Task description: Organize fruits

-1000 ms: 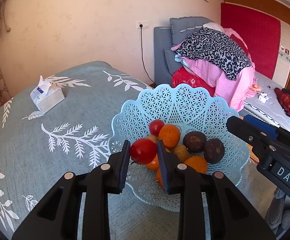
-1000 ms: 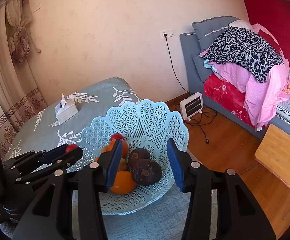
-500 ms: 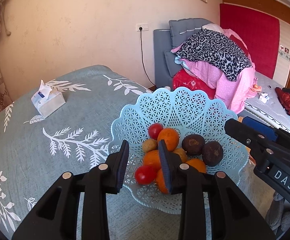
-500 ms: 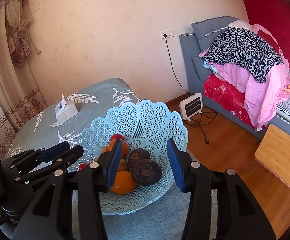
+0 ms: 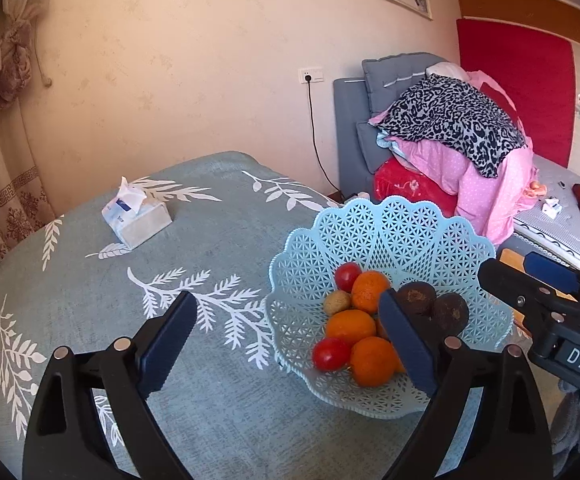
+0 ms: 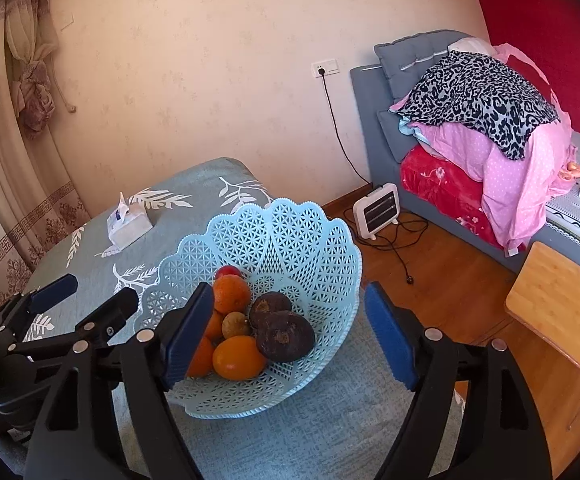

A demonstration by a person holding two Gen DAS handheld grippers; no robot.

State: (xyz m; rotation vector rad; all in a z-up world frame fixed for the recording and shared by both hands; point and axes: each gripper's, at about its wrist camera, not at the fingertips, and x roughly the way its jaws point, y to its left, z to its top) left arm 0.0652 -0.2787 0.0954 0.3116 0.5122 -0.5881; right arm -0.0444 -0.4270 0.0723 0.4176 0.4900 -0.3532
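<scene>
1. Left gripper (image 5: 287,340) jaws opening wide, nothing between them; the red tomato (image 5: 331,354) it held a second ago now lies in the blue basket (image 5: 390,232)
2. Right gripper (image 6: 290,340) also opening, empty, over the basket's fruit
3. Table otherwise bare of fruit: task looks near done

A pale blue lattice basket (image 5: 390,236) holds orange, red and dark brown fruits (image 5: 350,326). The surface (image 5: 217,240) wears a grey-blue cloth patterned with white leaf sprays.
</scene>
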